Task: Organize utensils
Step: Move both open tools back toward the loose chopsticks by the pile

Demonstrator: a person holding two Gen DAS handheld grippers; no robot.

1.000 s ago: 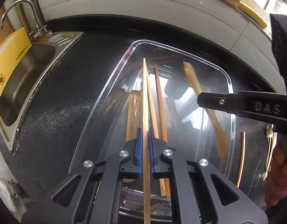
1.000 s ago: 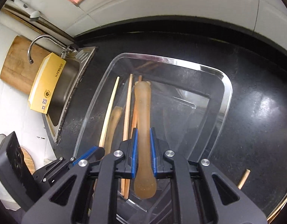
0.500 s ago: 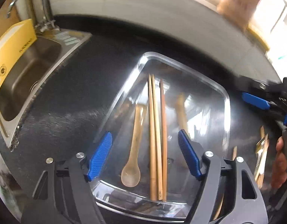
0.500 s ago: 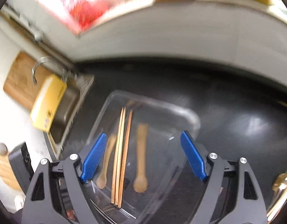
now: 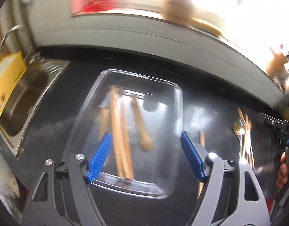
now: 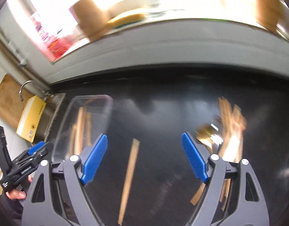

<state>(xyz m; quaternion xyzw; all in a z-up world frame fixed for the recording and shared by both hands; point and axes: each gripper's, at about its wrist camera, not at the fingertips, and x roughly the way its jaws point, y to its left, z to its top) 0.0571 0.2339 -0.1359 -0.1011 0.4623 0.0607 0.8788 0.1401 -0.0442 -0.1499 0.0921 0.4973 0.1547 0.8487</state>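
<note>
A clear plastic tray (image 5: 179, 101) lies on the black counter, holding wooden chopsticks (image 5: 118, 131) and two wooden spoons (image 5: 141, 128). My left gripper (image 5: 145, 134) hovers above the tray's near end; its jaws are opening and nothing is between them. My right gripper (image 6: 144, 136) is open and empty over bare counter right of the tray (image 6: 106, 101). One loose chopstick (image 6: 130, 177) lies below it. A blurred pile of wooden and gold utensils (image 6: 229, 124) lies to its right, seen as the pile (image 5: 244, 131) in the left wrist view.
A steel sink (image 5: 27, 94) with a faucet and a yellow box (image 5: 7, 82) is to the left of the tray. A white tiled wall and a cluttered sill run along the back. A hand (image 5: 283, 171) holds the right gripper.
Both grippers let go: the chopstick and the wooden spoon now lie in the tray. Both rose, and the right one swung away to the right over the counter.
</note>
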